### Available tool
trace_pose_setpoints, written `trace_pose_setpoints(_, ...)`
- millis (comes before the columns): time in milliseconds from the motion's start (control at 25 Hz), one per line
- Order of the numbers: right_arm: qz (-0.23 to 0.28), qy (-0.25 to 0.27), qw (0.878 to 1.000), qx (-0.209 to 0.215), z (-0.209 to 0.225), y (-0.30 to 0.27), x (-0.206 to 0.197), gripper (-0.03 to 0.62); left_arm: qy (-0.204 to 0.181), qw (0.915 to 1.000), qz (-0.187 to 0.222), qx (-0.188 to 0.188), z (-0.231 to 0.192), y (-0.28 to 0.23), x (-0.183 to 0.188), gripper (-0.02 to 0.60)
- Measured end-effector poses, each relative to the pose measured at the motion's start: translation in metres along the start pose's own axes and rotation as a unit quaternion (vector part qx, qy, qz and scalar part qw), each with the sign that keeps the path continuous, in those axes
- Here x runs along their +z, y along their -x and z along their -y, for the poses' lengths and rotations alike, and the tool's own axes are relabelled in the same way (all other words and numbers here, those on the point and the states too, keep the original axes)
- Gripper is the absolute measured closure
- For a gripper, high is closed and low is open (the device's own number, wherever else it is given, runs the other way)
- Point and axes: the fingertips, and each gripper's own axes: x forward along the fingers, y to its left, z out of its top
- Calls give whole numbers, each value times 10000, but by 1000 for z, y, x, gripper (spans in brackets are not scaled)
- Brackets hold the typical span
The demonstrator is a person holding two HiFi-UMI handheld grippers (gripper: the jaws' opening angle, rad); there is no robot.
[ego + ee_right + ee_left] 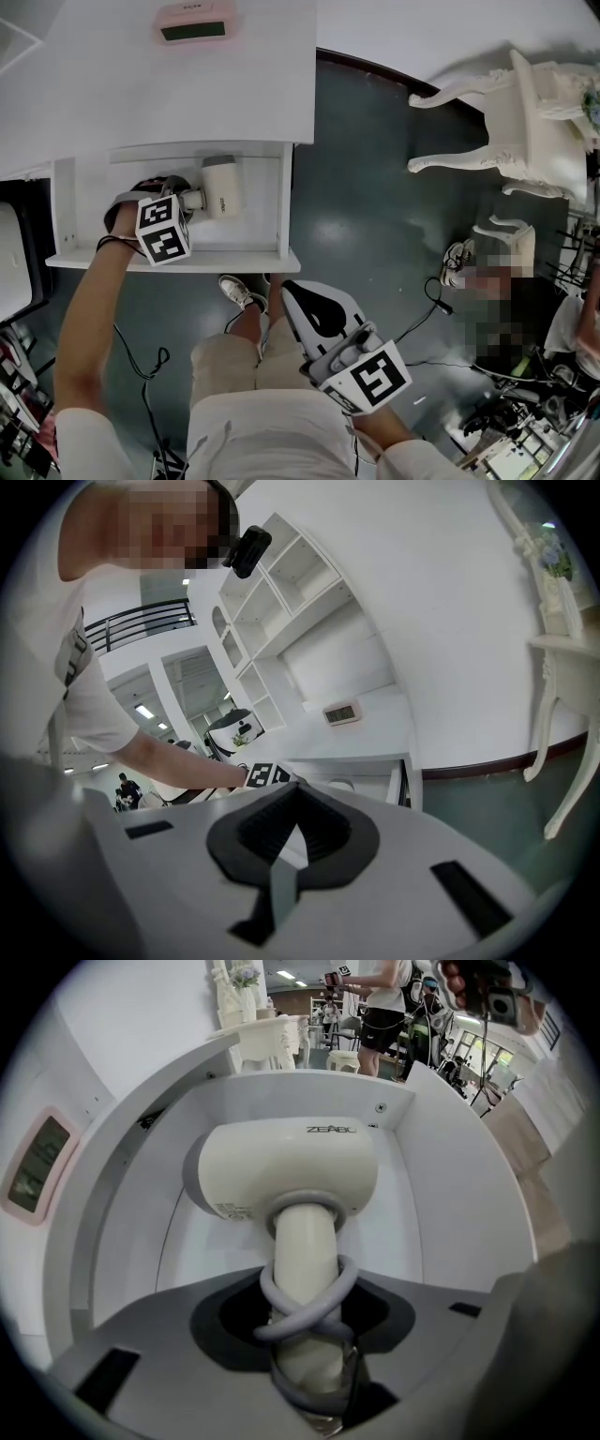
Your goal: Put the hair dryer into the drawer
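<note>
I'm clenching my left gripper's (190, 200) fingers on the hair dryer (222, 186) handle, its head hanging straight below them inside the open drawer (169, 261).

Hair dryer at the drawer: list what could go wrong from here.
1. The cord loops the handle right at the jaws of the left tool; on release it may snag and drag the hair dryer back out.
2. If the dryer is not yet resting on the floor of the drawer, letting go could drop it hard.
</note>
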Motion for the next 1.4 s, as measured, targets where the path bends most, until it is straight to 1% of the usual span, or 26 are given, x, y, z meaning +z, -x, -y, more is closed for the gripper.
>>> trace_pose_setpoints(240, 40, -20, 10000, -43, 2, 9, -2, 586, 243, 9992, -93, -288, 0, -1, -1, 387)
trace_pose_setpoints(360, 39, -43, 10000, -53, 2, 12, -3, 586, 258, 9992, -102, -293, 0, 0, -2, 379)
trace_pose_setpoints(480, 34, -45, 10000, -41, 1, 13, -4, 586, 263, 9994, -89, -198, -3, -1, -1, 365)
trace_pose_setpoints(600, 37, -19, 10000, -25, -1, 13, -2, 586, 419, 9991, 0, 22, -10, 1, -3, 321)
trace_pose_setpoints(680, 51, 15, 10000, -18, -3, 15, 2, 586, 565, 9979, 95, 316, -17, 4, -4, 274)
trace_pose_setpoints(760, 67, 72, 10000, -4, -6, 18, 7, 586, 671, 9952, 178, 690, -22, 7, -5, 226)
trace_pose_setpoints(840, 101, 164, 9998, 7, -10, 21, 16, 586, 773, 9922, 252, 943, -22, 12, -7, 180)
trace_pose_setpoints(960, 177, 310, 9994, 8, -17, 28, 31, 586, 1079, 9869, 435, 1117, -22, 27, -5, 175)
trace_pose_setpoints(1040, 216, 403, 9990, 20, -23, 33, 39, 586, 1210, 9839, 539, 1198, -21, 40, -1, 173)
trace_pose_setpoints(1240, 223, 620, 9978, 121, -52, 44, 50, 586, 1246, 9813, 588, 1345, -11, 73, 3, 173)
trace_pose_setpoints(1320, 246, 691, 9972, 170, -66, 49, 53, 586, 1330, 9770, 664, 1530, -9, 90, 2, 173)
trace_pose_setpoints(1400, 294, 779, 9963, 219, -78, 55, 57, 586, 1486, 9704, 793, 1731, -6, 110, 2, 173)
